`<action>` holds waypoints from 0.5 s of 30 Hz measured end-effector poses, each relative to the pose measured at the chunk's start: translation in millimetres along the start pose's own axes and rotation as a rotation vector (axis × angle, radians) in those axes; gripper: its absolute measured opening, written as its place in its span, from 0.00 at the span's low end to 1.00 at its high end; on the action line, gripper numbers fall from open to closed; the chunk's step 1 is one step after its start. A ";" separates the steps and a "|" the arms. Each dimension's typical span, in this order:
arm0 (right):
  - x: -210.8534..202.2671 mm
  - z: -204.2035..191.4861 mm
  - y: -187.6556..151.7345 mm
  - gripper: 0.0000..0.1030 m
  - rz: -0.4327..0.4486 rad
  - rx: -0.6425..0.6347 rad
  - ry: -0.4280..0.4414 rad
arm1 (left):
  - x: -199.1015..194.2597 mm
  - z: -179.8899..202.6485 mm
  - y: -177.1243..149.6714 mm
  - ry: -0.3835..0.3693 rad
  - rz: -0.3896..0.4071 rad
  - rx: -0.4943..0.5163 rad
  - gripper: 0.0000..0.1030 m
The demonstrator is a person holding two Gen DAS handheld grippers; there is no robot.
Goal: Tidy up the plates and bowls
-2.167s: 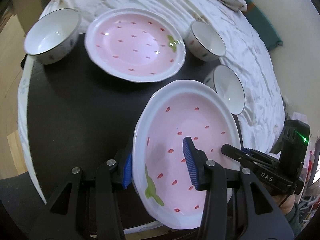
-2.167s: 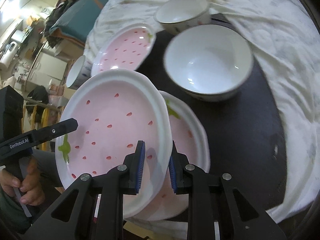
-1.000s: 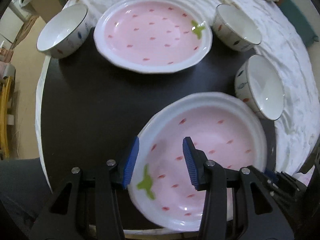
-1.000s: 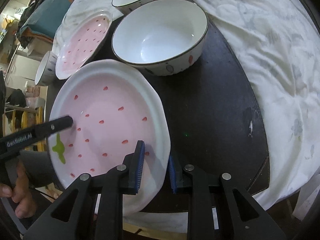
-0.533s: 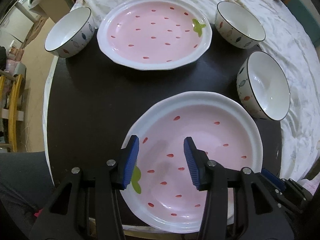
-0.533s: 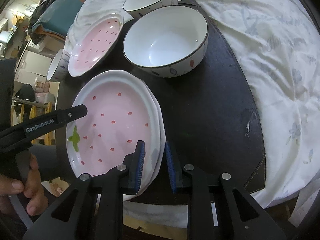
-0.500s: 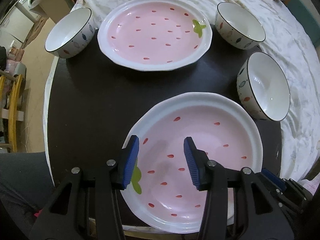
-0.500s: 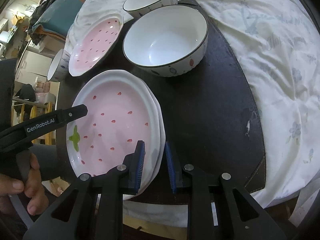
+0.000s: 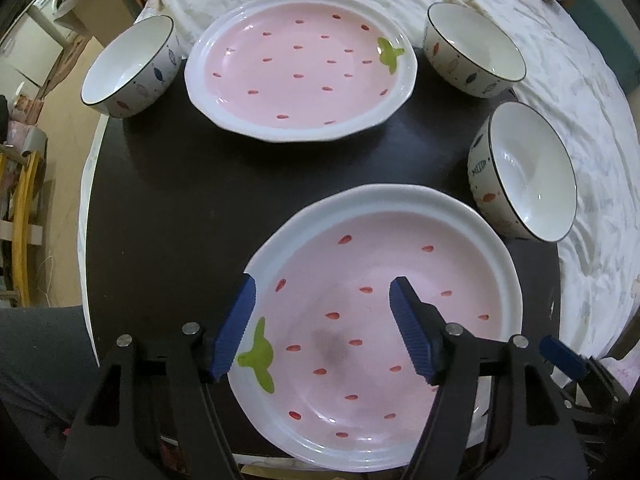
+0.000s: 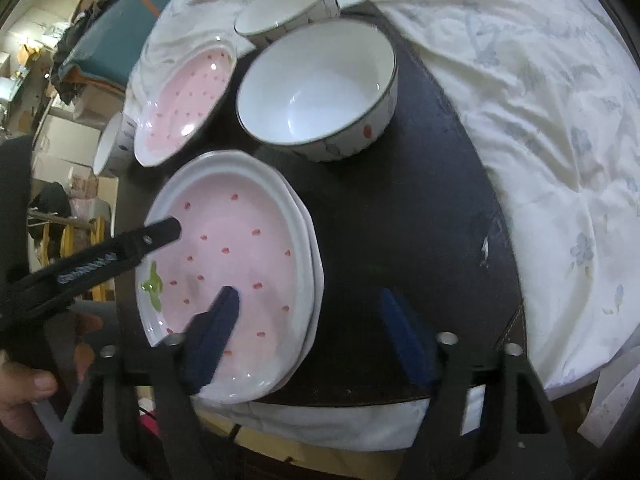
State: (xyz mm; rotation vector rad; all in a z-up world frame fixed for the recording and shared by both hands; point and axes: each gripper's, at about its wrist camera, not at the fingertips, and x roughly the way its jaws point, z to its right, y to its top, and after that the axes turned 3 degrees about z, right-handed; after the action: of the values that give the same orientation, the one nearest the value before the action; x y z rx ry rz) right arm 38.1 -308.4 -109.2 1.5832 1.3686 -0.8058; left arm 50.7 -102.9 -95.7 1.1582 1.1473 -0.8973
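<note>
Two pink plates stacked at the near edge of the dark mat, top one nested on the lower, rims a little offset. Left gripper pointing straight down over the stack's near-left rim, jaws opening, pads off the rim and nothing held; right gripper straddling the stack's right rim, jaws opening too, pads clear of it. Beyond the stack: third plate at the mat's far edge, bowl left of it, two bowls right.
</note>
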 end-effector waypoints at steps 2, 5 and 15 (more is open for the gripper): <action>0.0 3.6 -0.7 0.75 -0.004 0.018 0.005 | -1.5 -2.5 0.0 -0.002 0.014 -0.010 0.64; 3.1 2.8 -2.0 0.75 -0.018 0.014 -0.001 | -4.6 -6.1 -1.2 -0.012 0.032 -0.025 0.64; 9.7 -1.2 -4.2 0.75 -0.033 -0.005 -0.021 | -15.3 -12.9 -3.5 -0.021 0.082 -0.023 0.64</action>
State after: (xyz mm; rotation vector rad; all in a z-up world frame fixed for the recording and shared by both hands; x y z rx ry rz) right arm 35.7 -303.2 -118.1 1.5478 1.3842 -0.8356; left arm 41.5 -91.4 -81.6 1.1660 1.0825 -0.8292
